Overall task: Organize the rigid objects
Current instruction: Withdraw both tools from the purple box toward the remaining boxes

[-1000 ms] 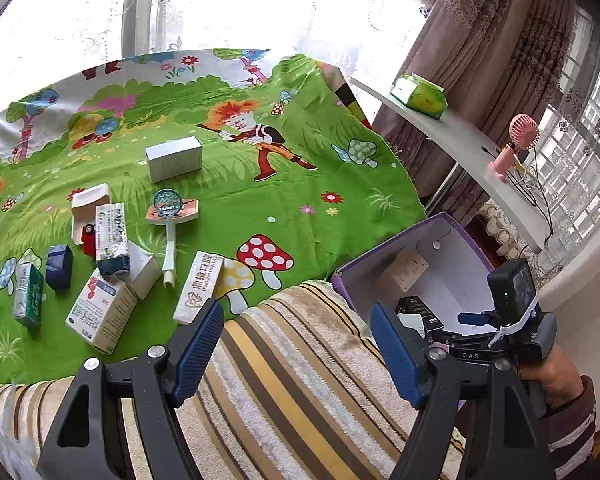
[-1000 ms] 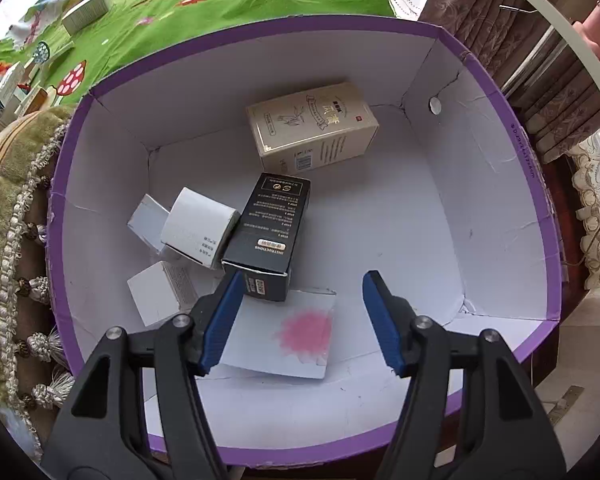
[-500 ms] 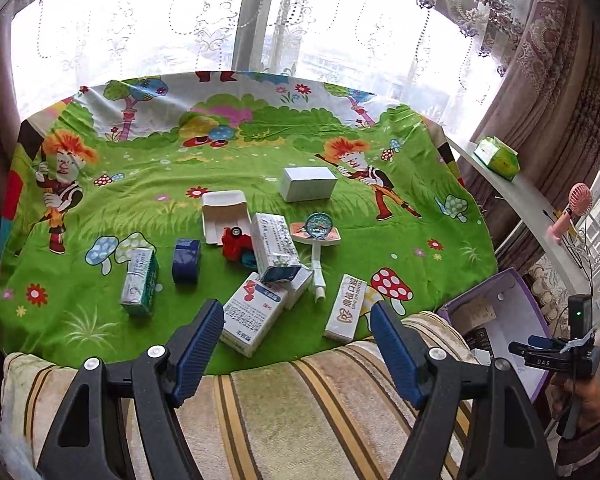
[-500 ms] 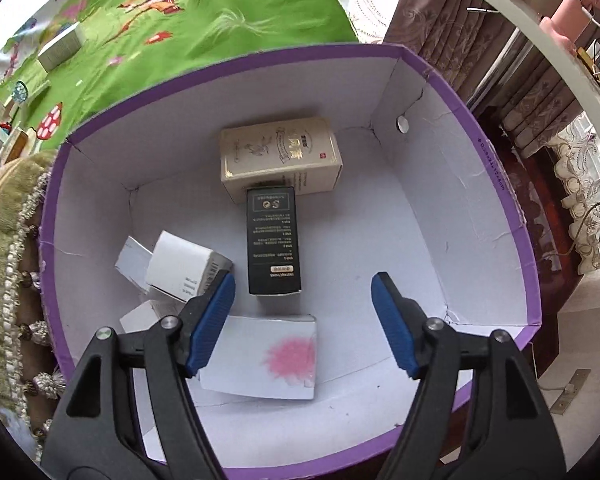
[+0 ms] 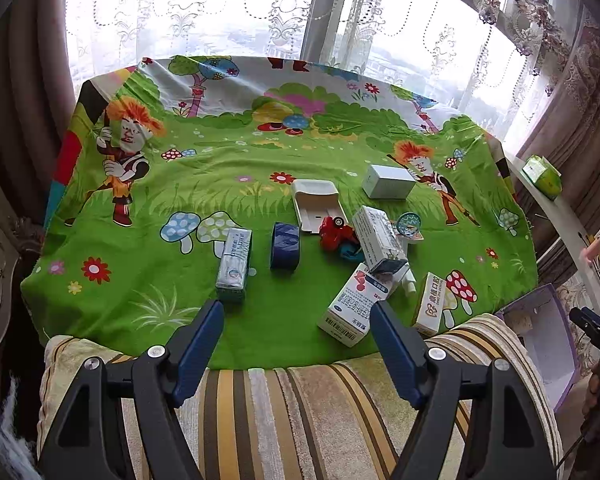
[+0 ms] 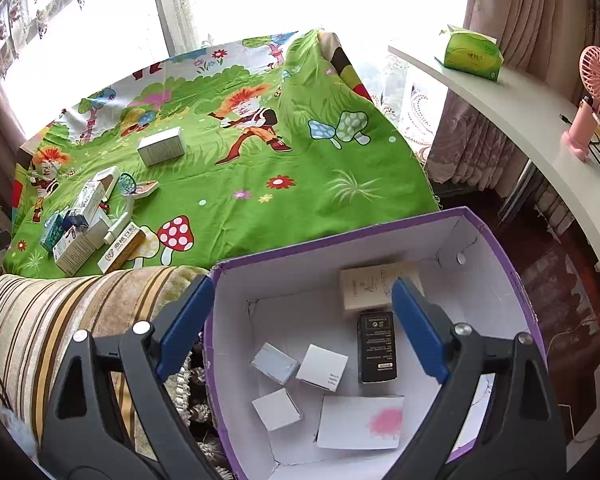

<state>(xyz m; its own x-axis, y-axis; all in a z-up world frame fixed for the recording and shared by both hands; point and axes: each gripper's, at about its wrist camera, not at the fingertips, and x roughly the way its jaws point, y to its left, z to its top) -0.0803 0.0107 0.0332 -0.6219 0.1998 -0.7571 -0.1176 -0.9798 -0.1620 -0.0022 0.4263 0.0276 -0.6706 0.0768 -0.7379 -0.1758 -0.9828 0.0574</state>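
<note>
The right gripper (image 6: 298, 326) is seen higher above the purple-rimmed white cardboard box (image 6: 496, 264) than a second ago; its blue-padded jaws have just been opening and now stand wide, with nothing between them. The glossy black rectangular carton (image 6: 377, 347), which was tilted beside the left pad earlier, now lies flat on the box floor, its far end touching the beige printed carton (image 6: 366, 292) at the far wall. Three small white cartons (image 6: 322, 367) and a white card with a pink blotch (image 6: 360, 422) lie nearer the box's near wall.

The left gripper (image 5: 297, 342) is held moderately open and empty, as before. It has been swung away from the box, so that the green cartoon-printed cloth (image 5: 172, 184) is now faced squarely. Near the cloth's front edge lie a white-and-red medicine carton (image 5: 354, 306), a green-and-white carton (image 5: 235, 264) and a dark blue small box (image 5: 285, 246). The striped cushion (image 5: 300, 412) lies under the jaws.
</note>
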